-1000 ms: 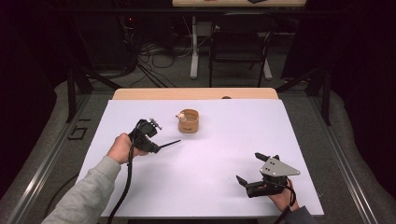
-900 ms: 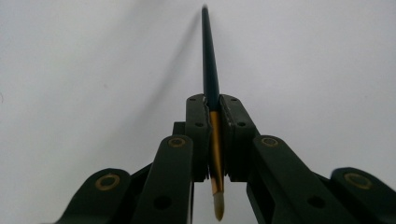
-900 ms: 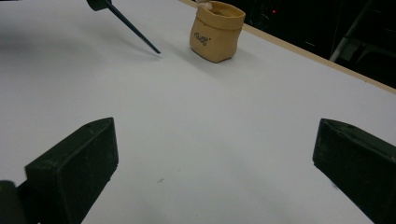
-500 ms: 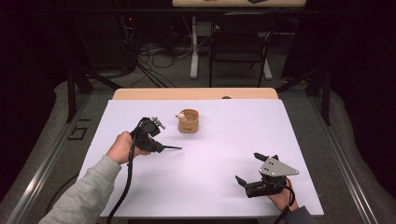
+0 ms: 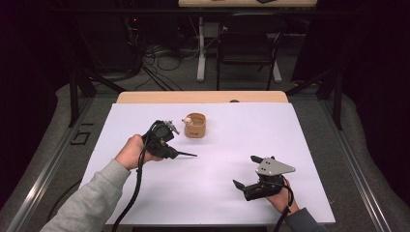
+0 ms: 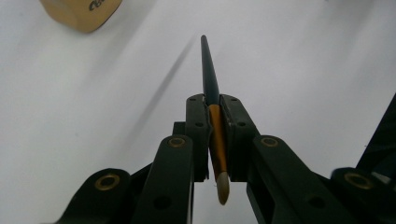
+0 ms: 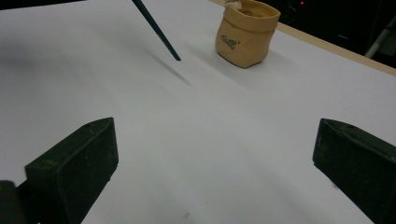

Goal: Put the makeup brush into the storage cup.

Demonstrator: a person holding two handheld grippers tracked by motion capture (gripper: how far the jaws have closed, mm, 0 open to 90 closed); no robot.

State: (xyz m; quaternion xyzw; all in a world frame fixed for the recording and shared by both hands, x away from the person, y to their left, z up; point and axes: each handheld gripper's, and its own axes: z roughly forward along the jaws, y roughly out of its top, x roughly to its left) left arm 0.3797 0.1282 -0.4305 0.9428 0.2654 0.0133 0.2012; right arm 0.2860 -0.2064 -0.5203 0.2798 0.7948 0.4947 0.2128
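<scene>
Left tongs [image 6: 212,116] clamped on paintbrush [image 6: 210,77] above counter [image 5: 314,145]; right tongs [image 7: 210,154] apart, empty.

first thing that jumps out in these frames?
The left tool is shut on a thin paintbrush, its dark handle pointing out over the white table. Beyond it, toward the table's far edge, stands a small tan pouch with something pale at its rim. The right tool stands open with nothing between its jaws, near the front right.
</scene>
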